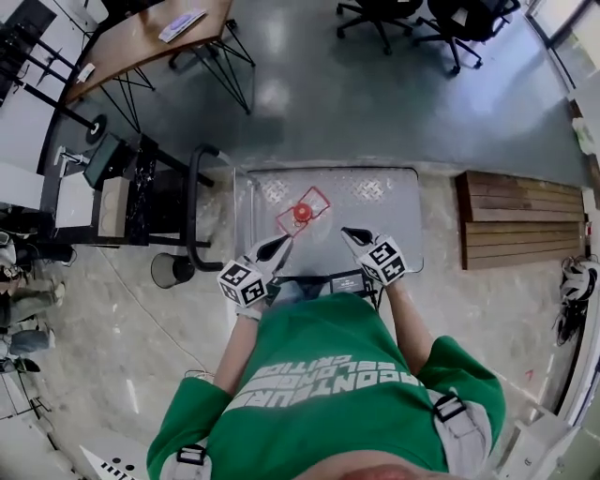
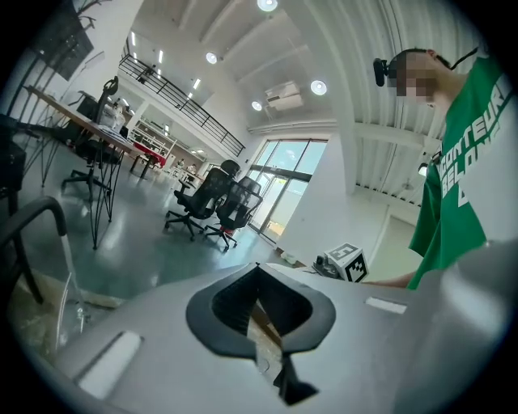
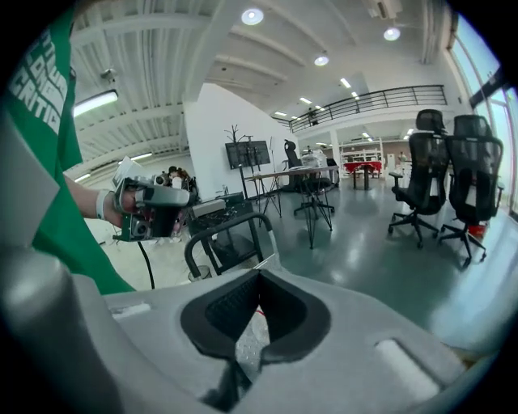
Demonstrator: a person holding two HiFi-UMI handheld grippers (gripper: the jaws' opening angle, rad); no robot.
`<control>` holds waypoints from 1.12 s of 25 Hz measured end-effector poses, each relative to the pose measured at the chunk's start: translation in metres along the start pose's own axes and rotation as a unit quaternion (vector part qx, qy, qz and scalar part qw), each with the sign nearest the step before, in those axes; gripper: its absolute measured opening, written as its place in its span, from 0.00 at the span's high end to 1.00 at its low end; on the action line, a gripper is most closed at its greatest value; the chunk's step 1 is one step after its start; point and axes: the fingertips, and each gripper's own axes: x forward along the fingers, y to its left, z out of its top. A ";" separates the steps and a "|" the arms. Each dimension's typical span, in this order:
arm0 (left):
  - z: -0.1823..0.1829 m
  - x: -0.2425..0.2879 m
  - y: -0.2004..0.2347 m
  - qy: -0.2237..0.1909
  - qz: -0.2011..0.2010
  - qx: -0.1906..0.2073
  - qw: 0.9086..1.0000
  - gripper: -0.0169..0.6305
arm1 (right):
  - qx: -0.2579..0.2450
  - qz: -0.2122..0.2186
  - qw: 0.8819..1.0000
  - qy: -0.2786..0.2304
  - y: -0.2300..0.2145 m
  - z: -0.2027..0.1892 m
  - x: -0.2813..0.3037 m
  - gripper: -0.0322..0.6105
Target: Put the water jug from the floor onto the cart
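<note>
The water jug (image 1: 302, 212), clear with a red cap, stands upright on the cart's metal deck (image 1: 384, 202), seen from above in the head view. My left gripper (image 1: 279, 247) is drawn back near my body at the deck's near edge, its tips together, empty, pointing toward the jug without touching it. My right gripper (image 1: 353, 234) sits opposite, likewise shut and empty, a little right of the jug. In the left gripper view the jaws (image 2: 257, 267) meet with nothing between them; the same holds in the right gripper view (image 3: 259, 273). The jug is hidden in both gripper views.
The cart's black push handle (image 1: 194, 206) rises at the deck's left end. A wooden pallet (image 1: 520, 220) lies to the right, a small round bin (image 1: 169, 270) to the left. A desk (image 1: 141, 42) and office chairs (image 1: 441, 19) stand farther off.
</note>
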 end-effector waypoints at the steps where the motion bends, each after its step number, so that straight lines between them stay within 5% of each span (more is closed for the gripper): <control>1: -0.003 -0.002 -0.001 0.001 0.001 -0.001 1.000 0.96 | -0.011 0.000 1.000 0.006 0.002 0.000 0.000 0.96; 12: -0.014 -0.026 -0.022 -0.006 -0.017 0.019 1.000 0.96 | -0.017 -0.036 0.999 -0.011 0.038 -0.009 -0.033 0.96; 28: -0.078 -0.132 -0.083 -0.022 -0.037 0.004 0.999 0.96 | -0.010 -0.053 0.998 -0.014 0.168 -0.048 -0.085 0.96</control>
